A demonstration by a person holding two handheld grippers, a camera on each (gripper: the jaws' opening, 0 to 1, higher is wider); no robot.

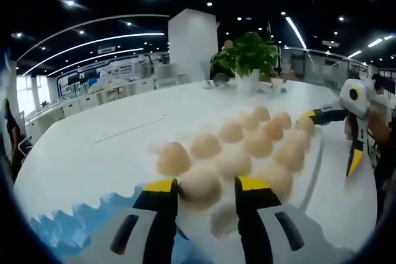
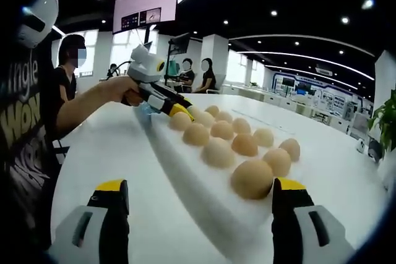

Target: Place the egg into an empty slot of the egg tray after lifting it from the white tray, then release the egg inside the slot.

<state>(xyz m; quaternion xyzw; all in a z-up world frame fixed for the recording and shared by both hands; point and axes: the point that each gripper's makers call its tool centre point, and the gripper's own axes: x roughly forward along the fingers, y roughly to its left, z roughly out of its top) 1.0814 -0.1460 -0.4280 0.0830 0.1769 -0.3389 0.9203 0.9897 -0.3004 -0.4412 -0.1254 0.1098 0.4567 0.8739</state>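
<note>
Several tan eggs lie in rows on the white tray (image 1: 315, 171). My left gripper (image 1: 206, 185) is open, its yellow-tipped jaws standing either side of the nearest egg (image 1: 199, 185), which sits close to the left jaw. A blue egg tray (image 1: 68, 227) shows at the lower left, beside that gripper. In the right gripper view the left gripper (image 2: 179, 110), held by a hand, is at the far end of the white tray (image 2: 179, 174), over a bit of blue egg tray (image 2: 143, 110). My right gripper (image 2: 201, 188) is wide open at the near end, with an egg (image 2: 252, 178) just inside its right jaw.
Everything stands on a large white table (image 1: 111, 146). A potted plant (image 1: 247, 54) stands at its far side. The right gripper (image 1: 331, 138) reaches in from the right of the left gripper view. People (image 2: 198, 75) sit at the back of the right gripper view.
</note>
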